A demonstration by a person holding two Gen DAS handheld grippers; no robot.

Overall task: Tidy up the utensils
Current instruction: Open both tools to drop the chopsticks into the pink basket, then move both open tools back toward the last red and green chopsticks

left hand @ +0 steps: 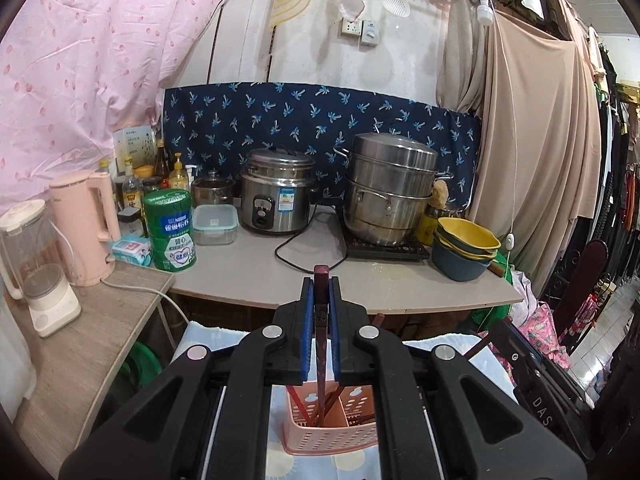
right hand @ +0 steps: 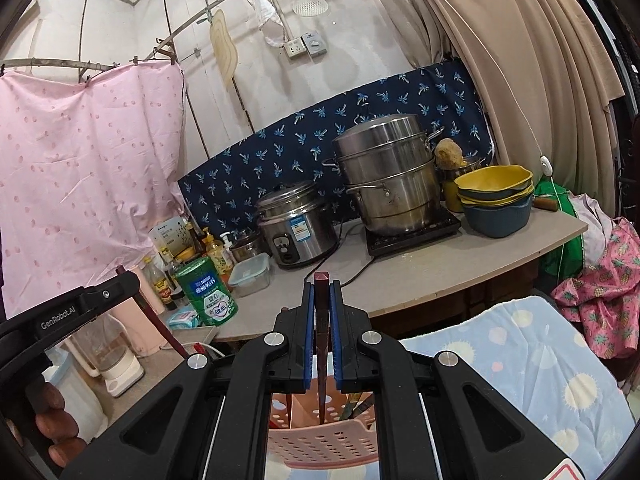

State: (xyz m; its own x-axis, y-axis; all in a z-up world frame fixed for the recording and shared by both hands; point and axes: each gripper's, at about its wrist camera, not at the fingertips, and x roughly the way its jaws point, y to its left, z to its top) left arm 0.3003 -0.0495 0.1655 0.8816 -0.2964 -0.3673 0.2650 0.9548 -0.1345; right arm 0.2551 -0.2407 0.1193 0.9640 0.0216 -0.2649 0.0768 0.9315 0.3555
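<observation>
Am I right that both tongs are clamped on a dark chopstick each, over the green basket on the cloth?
One thing is off: the basket is pink, not green, as both wrist views show. The rest holds: the left tongs grip a dark chopstick, and the right tongs grip another chopstick, both above that basket on the cloth.

Whitewashed wall (left hand: 304, 60) with a socket (left hand: 351, 27), navy palm-print cloth (left hand: 320, 120) pinned behind a grey counter (left hand: 256, 276), pink sheet (left hand: 92, 64) hung at left, beige curtain (left hand: 532, 128) at right, bare bulb (left hand: 484, 10) overhead, lower wooden side counter (left hand: 100, 320) adjoining
</observation>
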